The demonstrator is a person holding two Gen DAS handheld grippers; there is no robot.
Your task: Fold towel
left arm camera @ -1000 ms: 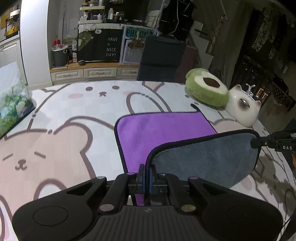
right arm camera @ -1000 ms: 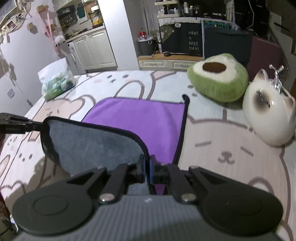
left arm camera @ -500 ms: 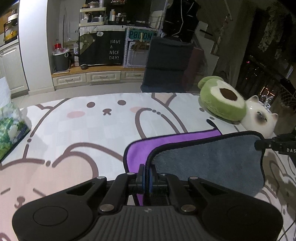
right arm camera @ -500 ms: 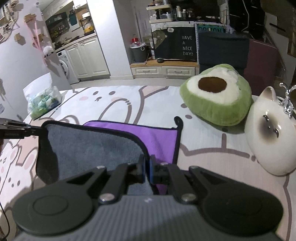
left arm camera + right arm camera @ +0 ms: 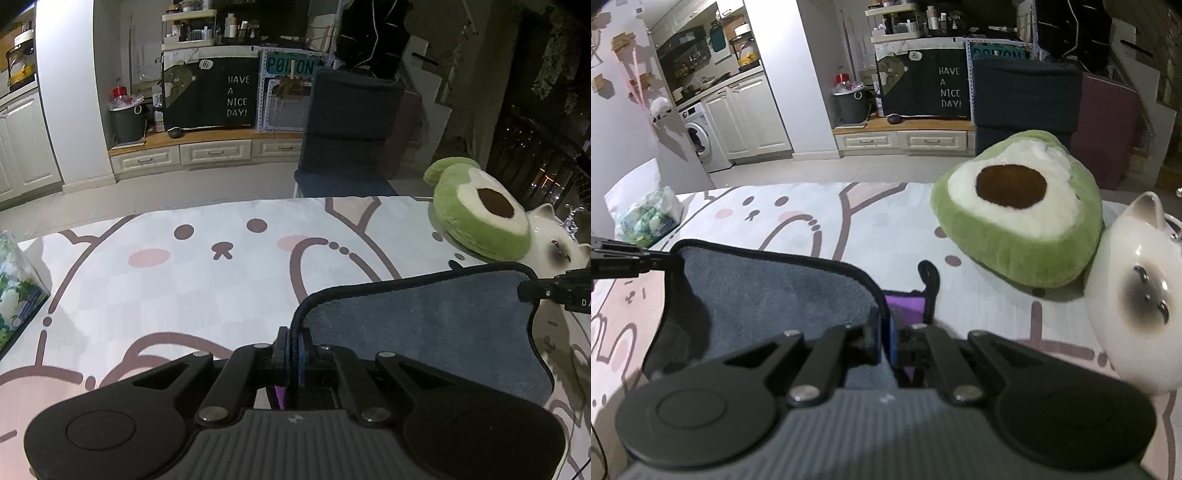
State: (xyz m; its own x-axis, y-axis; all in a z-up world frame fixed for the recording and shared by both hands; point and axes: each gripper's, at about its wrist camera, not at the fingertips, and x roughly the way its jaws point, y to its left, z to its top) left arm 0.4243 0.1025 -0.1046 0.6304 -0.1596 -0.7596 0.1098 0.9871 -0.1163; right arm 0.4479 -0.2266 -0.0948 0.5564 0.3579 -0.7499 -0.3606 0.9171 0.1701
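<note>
The towel (image 5: 424, 328) is purple on one face and grey on the other, with a black hem. Its grey underside faces up, folded over toward the far side. My left gripper (image 5: 291, 341) is shut on the towel's left corner. My right gripper (image 5: 884, 334) is shut on the right corner, with the grey face (image 5: 768, 291) stretched between them. A strip of purple (image 5: 905, 306) and the black hanging loop (image 5: 929, 275) show just beyond the right gripper. The right gripper's tip (image 5: 554, 290) shows at the right in the left wrist view.
The towel lies on a cartoon-bear tablecloth (image 5: 221, 266). A green avocado plush (image 5: 1015, 206) and a white cat figure (image 5: 1137, 288) stand at the right. A tissue pack (image 5: 650, 218) lies at the far left. A dark chair (image 5: 351, 129) stands behind the table.
Both grippers have carried the towel's near edge forward and over the rest. The grey side now covers almost all of the purple face.
</note>
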